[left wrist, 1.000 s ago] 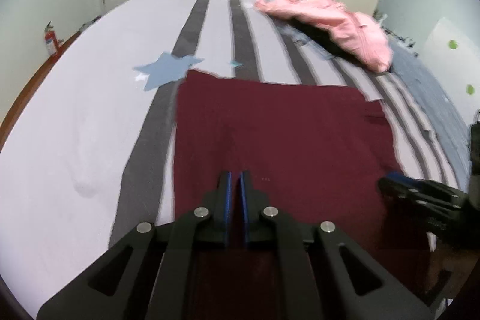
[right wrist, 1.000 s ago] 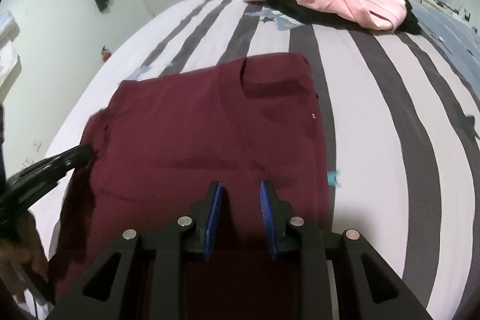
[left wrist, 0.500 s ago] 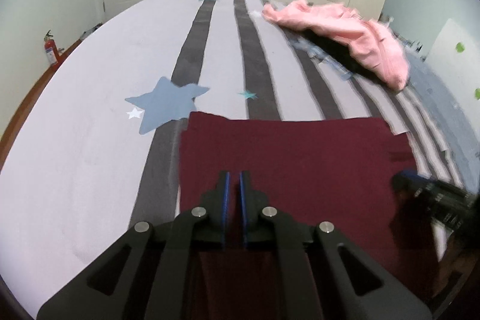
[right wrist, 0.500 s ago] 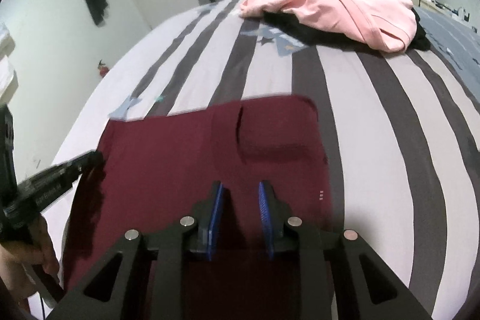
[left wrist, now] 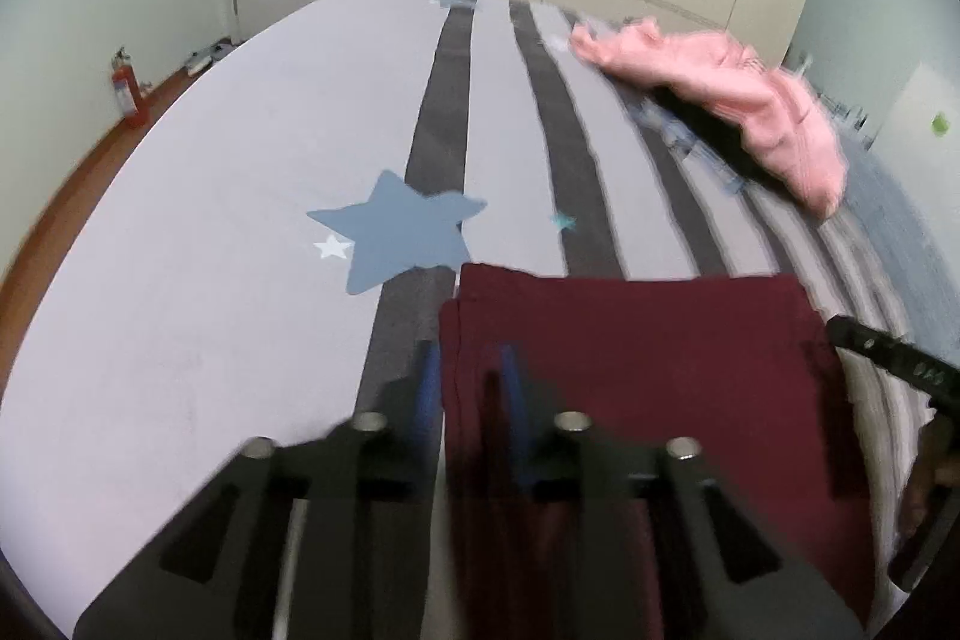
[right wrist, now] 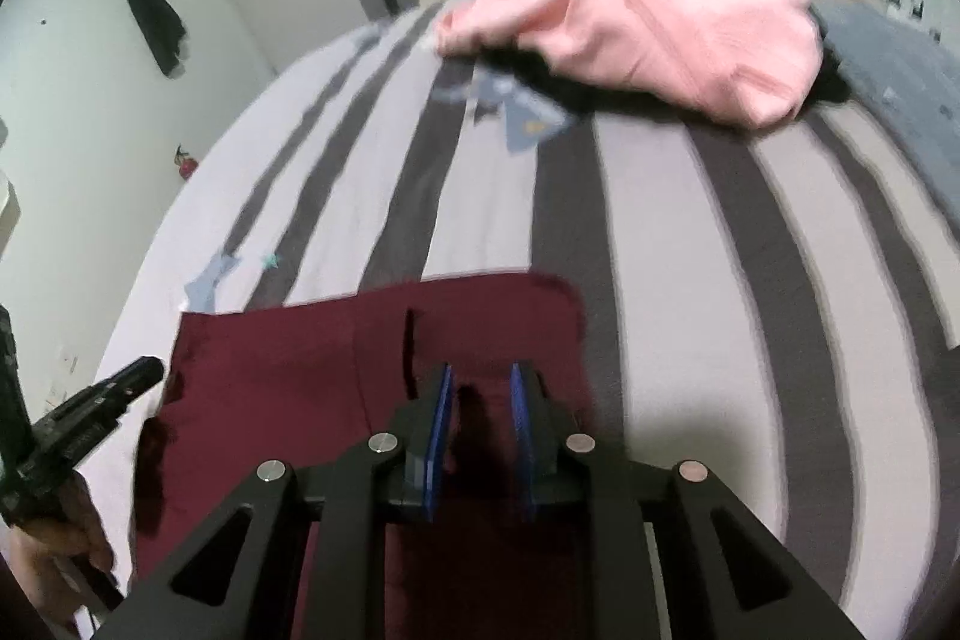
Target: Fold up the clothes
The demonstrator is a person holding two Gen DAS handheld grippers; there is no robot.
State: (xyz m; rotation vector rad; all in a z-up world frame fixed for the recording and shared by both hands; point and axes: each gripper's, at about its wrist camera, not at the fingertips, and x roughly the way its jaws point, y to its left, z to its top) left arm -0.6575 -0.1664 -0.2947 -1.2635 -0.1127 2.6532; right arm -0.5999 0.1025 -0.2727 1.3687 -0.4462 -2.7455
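Note:
A dark red garment (left wrist: 630, 340) lies folded on the striped bed, near the front edge; it also shows in the right wrist view (right wrist: 336, 358). My left gripper (left wrist: 465, 370) is open at the garment's left edge, with the edge between its fingers. My right gripper (right wrist: 480, 400) is open over the garment's right part, with cloth between its fingers. Each gripper shows in the other's view: the right one (left wrist: 888, 358) and the left one (right wrist: 102, 400).
A pink garment (left wrist: 732, 100) lies on a dark one at the far right of the bed (left wrist: 240, 220); the pile also shows in the right wrist view (right wrist: 660, 22). Wardrobes and a door stand behind. A red extinguisher (left wrist: 126, 91) is on the floor at left.
The garment's visible part has become shorter, its far edge now closer to me. My left gripper has opened. Both grippers have drawn back toward the front edge.

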